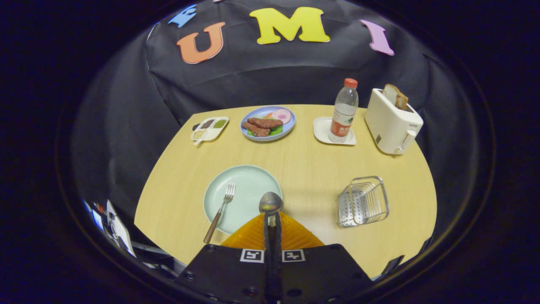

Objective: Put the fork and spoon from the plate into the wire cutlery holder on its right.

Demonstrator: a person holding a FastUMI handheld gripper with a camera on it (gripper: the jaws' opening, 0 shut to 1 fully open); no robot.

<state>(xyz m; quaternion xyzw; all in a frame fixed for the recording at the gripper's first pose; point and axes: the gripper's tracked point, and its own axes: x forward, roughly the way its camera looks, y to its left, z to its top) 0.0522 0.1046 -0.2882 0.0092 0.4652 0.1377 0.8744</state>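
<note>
Pale wooden table in a booth, seen from above the gripper. Gripper fingers closed together on the handle of the spoon, bowl of the spoon sticking up just ahead of the fingertips, above the right edge of the plate. Probably lifted clear of the plate rather than resting on it, though hard to judge from this angle. Handle of the spoon hidden between the fingers.

Light green plate lying near the front middle of the table, just ahead of the fingers and a little to their left. Fork lying on the left part of the plate, tines pointing away toward the far side, brownish handle reaching over the near rim onto the table.

Wire cutlery holder standing on the table to the right of the plate, well apart from it, with nothing inside.

Farther back, from left to right: small divided dish with dark and green fillings; blue plate of food with meat slices and greens; plastic bottle with a red cap standing upright on a white square tray; white toaster with a slice of bread poking out of its slot.
</note>
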